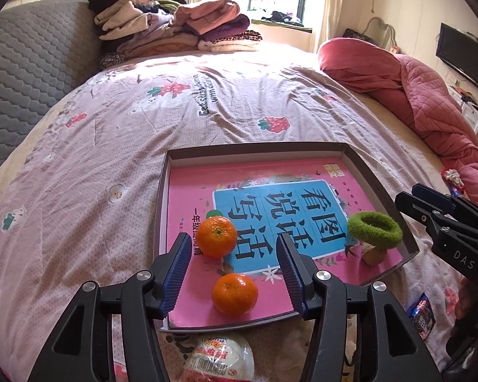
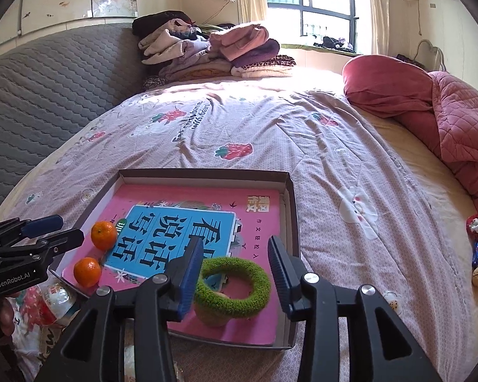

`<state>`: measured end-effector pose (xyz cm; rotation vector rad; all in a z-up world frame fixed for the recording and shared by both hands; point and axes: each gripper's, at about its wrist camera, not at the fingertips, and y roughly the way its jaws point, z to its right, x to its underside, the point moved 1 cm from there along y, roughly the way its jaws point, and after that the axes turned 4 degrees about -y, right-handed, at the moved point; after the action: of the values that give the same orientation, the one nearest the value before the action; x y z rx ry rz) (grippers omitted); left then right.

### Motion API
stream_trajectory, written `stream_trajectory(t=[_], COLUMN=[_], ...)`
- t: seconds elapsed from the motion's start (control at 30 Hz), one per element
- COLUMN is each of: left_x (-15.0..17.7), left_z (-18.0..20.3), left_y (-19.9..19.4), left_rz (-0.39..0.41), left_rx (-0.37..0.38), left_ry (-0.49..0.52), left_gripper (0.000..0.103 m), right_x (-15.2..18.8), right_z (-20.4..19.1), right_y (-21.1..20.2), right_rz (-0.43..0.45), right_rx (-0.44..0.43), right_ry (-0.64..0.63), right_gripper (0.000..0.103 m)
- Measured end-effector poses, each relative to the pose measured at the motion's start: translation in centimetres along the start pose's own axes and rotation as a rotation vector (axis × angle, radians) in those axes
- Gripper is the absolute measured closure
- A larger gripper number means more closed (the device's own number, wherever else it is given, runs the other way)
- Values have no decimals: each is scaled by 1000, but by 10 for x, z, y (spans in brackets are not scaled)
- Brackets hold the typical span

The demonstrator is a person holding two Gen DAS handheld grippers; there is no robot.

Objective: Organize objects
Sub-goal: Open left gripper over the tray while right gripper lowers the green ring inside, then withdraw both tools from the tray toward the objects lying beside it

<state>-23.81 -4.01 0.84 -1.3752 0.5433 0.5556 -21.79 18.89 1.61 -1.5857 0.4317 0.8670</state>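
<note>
From the left wrist view, the shallow box lies flat on the bed, its long axis running from six o'clock to twelve, with a pink book filling its floor, title reading toward twelve. Two oranges rest on the book at its seven o'clock corner, one just beyond the other. The left gripper hangs above them with jaws released, holding nothing. A green ring lies tilted on a small tan thing at four o'clock, near the box wall. The right gripper comes in at three o'clock. A wrapped bowl sits at six o'clock, outside the box. From the right wrist view, the right gripper straddles the green ring, jaws released and clear of it. Bare strawberry bedsheet stretches toward twelve, folded clothes stacked under the window.
</note>
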Motion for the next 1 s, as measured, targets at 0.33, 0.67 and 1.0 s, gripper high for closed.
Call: stream_trajectory(t=[0.33,0.67,1.0], left_x=[6,18,27], left_z=[11,4,3], left_y=[-36,-45,-52], left_rz=[58,60,62], left_rx=[17,12,21], left_ry=[13,-22,-35], left_gripper=[44,44,44], right_x=[1,4,14], right_z=[-9,-17,-15], right_y=[-26,-41,-55], right_rz=[41,60,68], right_rx=[-12,-21,-22], right_ry=[-20,-40,-33], right_gripper=[59,59,59])
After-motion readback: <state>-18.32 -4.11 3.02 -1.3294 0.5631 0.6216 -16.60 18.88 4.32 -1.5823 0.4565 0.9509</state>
